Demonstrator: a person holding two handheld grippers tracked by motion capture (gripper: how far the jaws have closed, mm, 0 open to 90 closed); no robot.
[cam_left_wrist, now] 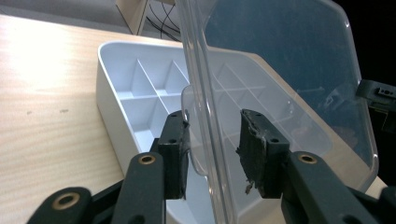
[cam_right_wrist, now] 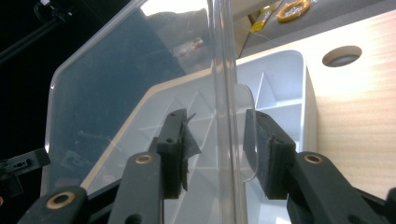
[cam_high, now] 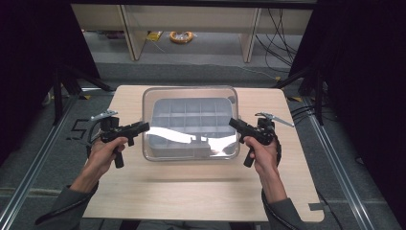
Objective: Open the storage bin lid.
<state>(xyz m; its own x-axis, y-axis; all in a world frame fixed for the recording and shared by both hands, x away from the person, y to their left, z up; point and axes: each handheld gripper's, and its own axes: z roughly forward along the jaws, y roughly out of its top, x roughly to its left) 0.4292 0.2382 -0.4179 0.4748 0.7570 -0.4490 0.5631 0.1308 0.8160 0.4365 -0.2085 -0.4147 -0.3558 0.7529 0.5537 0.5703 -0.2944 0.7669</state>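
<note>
Grey divided tray (cam_high: 191,120) sits at centre of the high view, on the far half of the counter (cam_high: 191,191). Its inside is split into a grid of small compartments; I see nothing in those that show. A clear lid (cam_high: 189,96) stands over the tray, tilted. In the high view its rim outlines the tray and a bright glare runs across its near part.

Left gripper (cam_left_wrist: 212,149): in its own view the lid's edge (cam_left_wrist: 205,116) runs up the middle of the frame, between the jaws. A small clear tab (cam_left_wrist: 196,135) on that edge lies in the gap, against the left pad (cam_left_wrist: 177,154). The jaws are apart, the right pad clear of the plastic. Tray wall and compartments lie behind, left of centre.

Right gripper (cam_right_wrist: 217,149): same arrangement mirrored. Lid edge (cam_right_wrist: 224,93) rises between the jaws, a rounded tab (cam_right_wrist: 247,140) close to the right pad (cam_right_wrist: 261,154). Jaws apart; I cannot tell whether either pad touches.

In the high view my left hand (cam_high: 105,151) and right hand (cam_high: 265,151) hold the grippers at the tray's left and right sides, lower half of the frame. A round hole (cam_right_wrist: 342,55) in the counter shows at upper right of the right gripper view.
</note>
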